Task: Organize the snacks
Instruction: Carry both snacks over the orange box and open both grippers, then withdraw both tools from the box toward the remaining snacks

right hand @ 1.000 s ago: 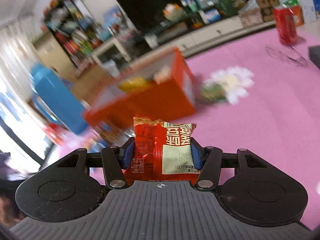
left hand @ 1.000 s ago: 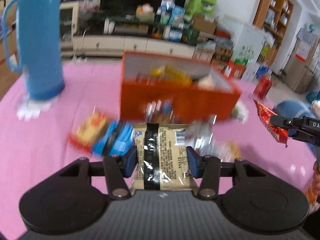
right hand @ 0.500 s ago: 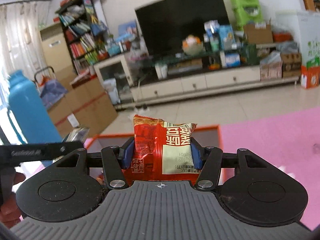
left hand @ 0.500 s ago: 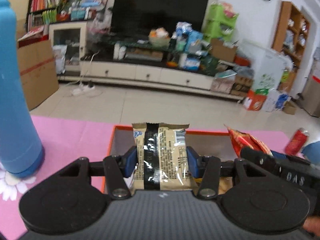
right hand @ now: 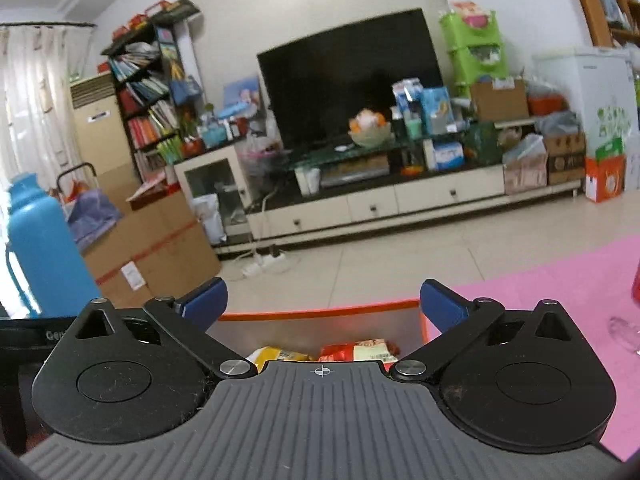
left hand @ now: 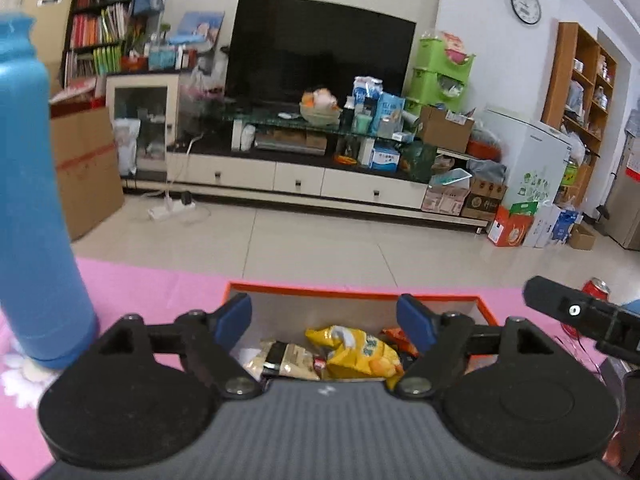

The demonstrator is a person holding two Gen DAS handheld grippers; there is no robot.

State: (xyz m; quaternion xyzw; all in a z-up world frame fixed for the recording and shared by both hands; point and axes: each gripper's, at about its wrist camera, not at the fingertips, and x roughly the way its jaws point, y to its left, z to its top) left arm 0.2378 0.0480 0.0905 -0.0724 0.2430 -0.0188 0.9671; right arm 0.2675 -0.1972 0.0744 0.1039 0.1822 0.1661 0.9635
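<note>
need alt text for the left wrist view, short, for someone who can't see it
The left gripper hangs over an orange box of snack packets, its jaws opening with nothing between them. A yellow packet lies in the box; a blue flask stands left on the pink table.

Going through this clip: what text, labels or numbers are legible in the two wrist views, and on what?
"Gen", cut off after that, in pale letters on the black bar at the left edge of the right wrist view.
Wall clock: numerals too small to read.
Snack packets in the orange box: print blurred.
Cartons by the TV stand: markings unreadable.
</note>
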